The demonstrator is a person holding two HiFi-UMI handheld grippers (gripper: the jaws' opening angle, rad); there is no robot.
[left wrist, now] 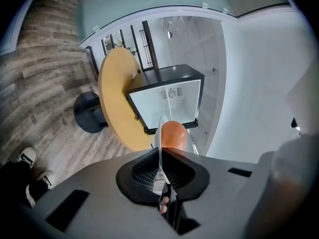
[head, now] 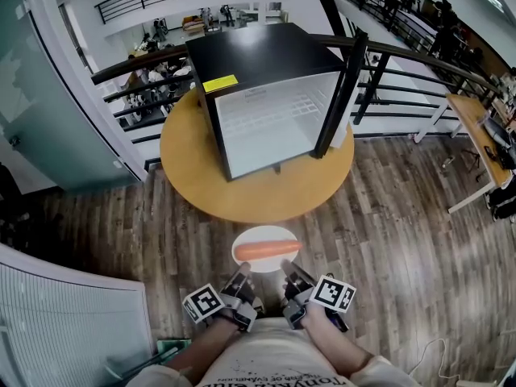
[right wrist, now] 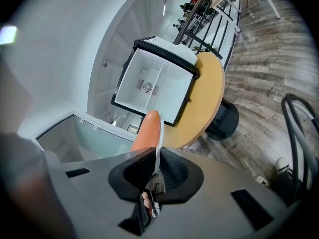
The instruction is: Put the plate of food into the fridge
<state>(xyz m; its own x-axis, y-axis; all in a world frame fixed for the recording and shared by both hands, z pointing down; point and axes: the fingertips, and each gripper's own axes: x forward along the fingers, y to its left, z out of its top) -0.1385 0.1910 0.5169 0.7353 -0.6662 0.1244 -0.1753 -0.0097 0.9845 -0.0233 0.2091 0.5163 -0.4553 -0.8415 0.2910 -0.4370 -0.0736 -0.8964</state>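
Left tongs and right tongs sit side by side (forearms tucked in), each clamped on the plate.

A round wooden table stands on plank flooring beside a black railing

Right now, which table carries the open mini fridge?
The round wooden table directly ahead of the plate, with the fridge standing on it; the rectangular desk at far right does not.
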